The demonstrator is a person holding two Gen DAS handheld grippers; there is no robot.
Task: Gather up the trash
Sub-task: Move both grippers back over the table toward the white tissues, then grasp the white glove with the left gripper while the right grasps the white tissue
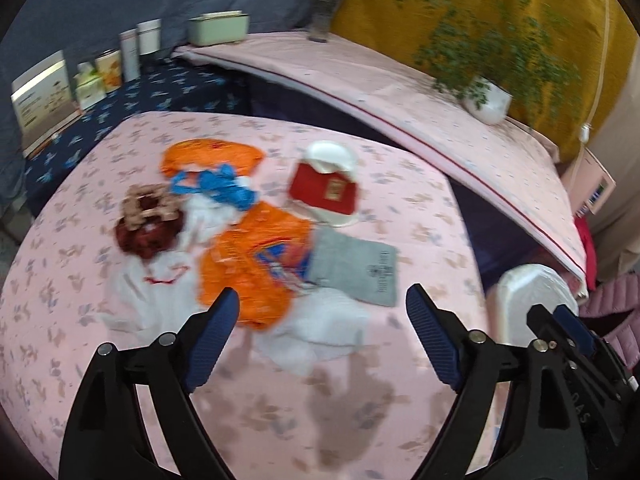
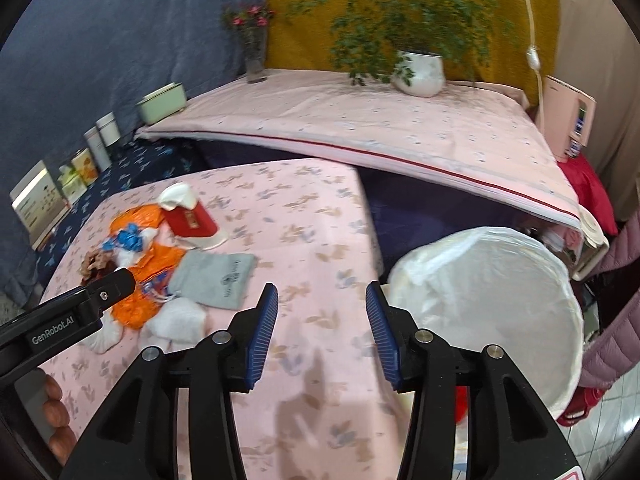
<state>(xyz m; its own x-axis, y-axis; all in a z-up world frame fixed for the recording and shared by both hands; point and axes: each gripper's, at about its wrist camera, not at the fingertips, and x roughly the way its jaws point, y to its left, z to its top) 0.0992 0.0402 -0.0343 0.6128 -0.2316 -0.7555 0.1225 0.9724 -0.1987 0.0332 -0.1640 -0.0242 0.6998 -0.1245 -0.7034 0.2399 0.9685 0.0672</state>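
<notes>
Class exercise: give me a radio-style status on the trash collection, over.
Left gripper open, empty, above trash pile. Right gripper open, empty, over table. Lined bin at table's right edge. Nothing blocking, over.

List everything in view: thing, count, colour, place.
orange wrappers: two, orange, left on the pink table
blue scrap: one, blue, between the wrappers
white tissues: several, white, around the pile
grey pouch: one, grey, right of the pile
red box: one, red, behind the pouch
brown wad: one, brown, pile's left edge
lined bin: one, white liner, right of the table
potted plant: one, green in a white pot, rear shelf
left gripper: open, above the pile
right gripper: open, near the bin
</notes>
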